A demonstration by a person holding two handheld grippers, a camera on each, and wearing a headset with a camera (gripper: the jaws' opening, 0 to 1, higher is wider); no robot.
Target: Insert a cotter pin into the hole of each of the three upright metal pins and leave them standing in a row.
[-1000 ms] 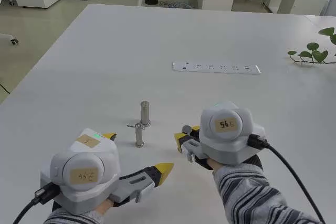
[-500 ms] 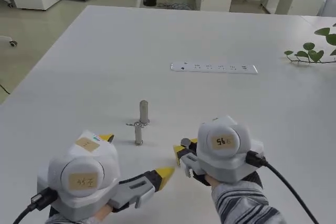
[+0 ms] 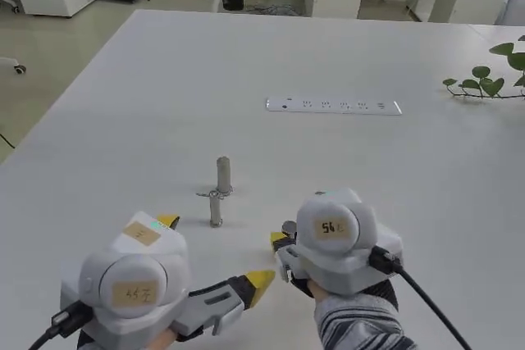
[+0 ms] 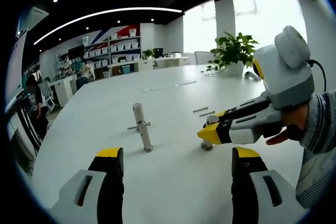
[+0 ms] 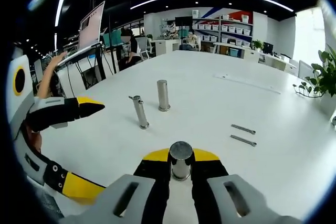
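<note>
Metal pins [image 3: 216, 209]: three.
Standing on surface [image 3: 164, 104]: two, near pin [image 5: 139, 112] carrying one cotter pin [image 4: 131, 127], far pin [image 5: 163, 95] just beyond.
Loose cotter pins [image 5: 243, 129]: two, on surface.
Right tool [image 5: 181, 162]: pinching third pin [image 5: 181, 150].
Left tool [image 4: 177, 153]: spread.

- A bare steel pin [image 3: 224, 175] is standing upright, farthest back.
- A second pin [image 3: 216, 209] is standing just in front of it, carrying a cotter pin [image 3: 207, 195] crosswise near its top.
- A third pin [image 5: 181, 155] is sitting upright between the jaws of the right gripper [image 5: 181, 167].
- Two loose cotter pins [image 5: 243, 129] are lying flat, side by side.
</note>
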